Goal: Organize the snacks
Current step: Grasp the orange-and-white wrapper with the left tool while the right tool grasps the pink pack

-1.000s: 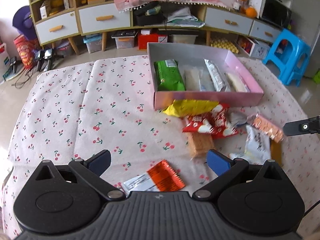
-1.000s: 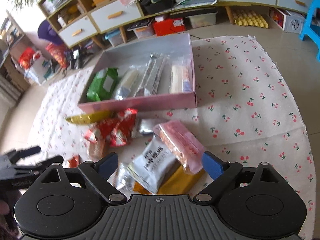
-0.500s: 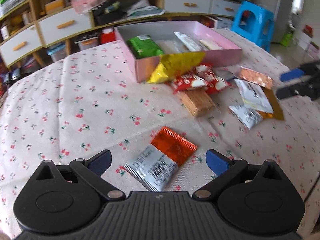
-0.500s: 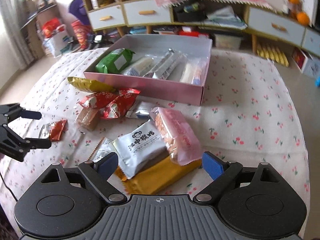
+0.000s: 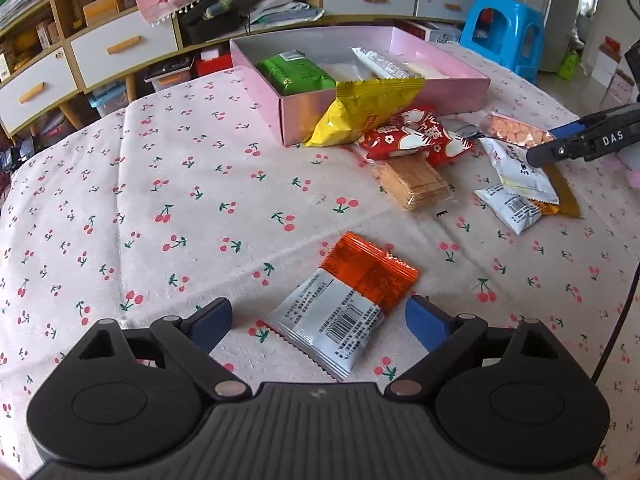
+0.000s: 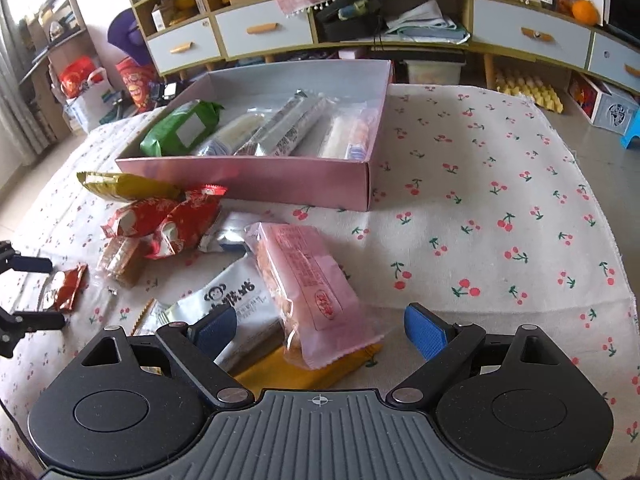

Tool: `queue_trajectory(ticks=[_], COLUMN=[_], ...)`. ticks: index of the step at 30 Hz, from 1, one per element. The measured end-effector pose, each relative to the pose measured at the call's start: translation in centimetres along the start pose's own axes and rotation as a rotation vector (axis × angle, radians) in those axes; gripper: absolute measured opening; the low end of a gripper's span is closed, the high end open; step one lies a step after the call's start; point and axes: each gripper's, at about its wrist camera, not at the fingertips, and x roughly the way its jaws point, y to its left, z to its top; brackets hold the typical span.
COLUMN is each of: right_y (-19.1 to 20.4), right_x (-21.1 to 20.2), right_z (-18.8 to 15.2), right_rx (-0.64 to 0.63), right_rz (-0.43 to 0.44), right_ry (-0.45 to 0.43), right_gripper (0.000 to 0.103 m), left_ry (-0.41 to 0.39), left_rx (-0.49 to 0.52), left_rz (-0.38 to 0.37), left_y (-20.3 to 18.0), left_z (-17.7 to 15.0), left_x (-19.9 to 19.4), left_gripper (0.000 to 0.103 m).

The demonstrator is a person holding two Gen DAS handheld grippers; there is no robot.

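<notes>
Cherry-printed cloth [image 5: 168, 184] covers the tabletop, and on it the snacks lie in a loose heap in front of a shallow pink box [image 5: 304, 114]. Inside the box a green packet [image 6: 182, 128] sits at one end with several pale and silvery long packs beside it in a row. A yellow bag [image 5: 366, 110] leans against the near wall of the box, touching a red bag [image 5: 412, 136] that overlaps a clear pack of brown crackers [image 5: 414, 182]. Apart from the heap, nearer the left camera, an orange and white sachet [image 5: 348, 300] lies flat on the cloth. The left tongs [image 5: 318, 322] hang low over it with their blue pads either side of its white end; the jaws have just been closing a little, yet they stand wide and neither pad touches the sachet. In the right wrist view the right tongs [image 6: 316, 330] are also spread wide, low over a pink wrapped pack of biscuits [image 6: 308, 284] that rests tilted on a white packet with a monkey face [image 6: 236, 300] and a flat gold wrapper [image 6: 304, 376]. The near end of the pink pack lies between the pads without touching either, while the left pad sits in front of the white packet. A blue plastic stool [image 5: 502, 30] stands on the floor beyond the tabletop, near a long low cabinet with white drawers [image 6: 260, 34].
</notes>
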Motion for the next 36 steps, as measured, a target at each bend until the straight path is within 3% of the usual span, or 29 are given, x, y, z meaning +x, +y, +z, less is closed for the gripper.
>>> queue_trajectory(ticks=[9, 18, 21, 28, 31, 36], right_y=[-0.1, -0.5, -0.4, -0.4, -0.5, -0.4], right_x=[0.9, 1.2, 1.4, 1.2, 1.1, 1.0], right_z=[1.0, 1.3, 1.5, 1.7, 1.7, 2.0], right_rx=[0.082, 0.133, 0.133, 0.149, 0.165, 0.198], right_rz=[-0.043, -0.071, -0.071, -0.053, -0.051, -0.056], right_ry=[0.001, -0.008, -0.005, 0.007, 0.015, 0.04], right_gripper=[0.093, 0.09, 0.087, 0.071, 0.069, 0.062], left_ry=[0.001, 0.014, 0.021, 0.055, 0.07, 0.101], left_rx=[-0.072, -0.213, -0.247, -0.33, -0.366, -0.426], left_rz=[0.105, 0.148, 0.166, 0.203, 0.21, 0.229], left_y=[0.4, 2.3, 2.6, 2.8, 2.8, 2.9], left_z=[0.4, 0.8, 0.8, 0.9, 1.0, 1.1], left_x=[-0.1, -0.3, -0.5, -0.6, -0.7, -1.0], left_gripper=[0.086, 0.059, 0.054, 0.053, 0.051, 0.042])
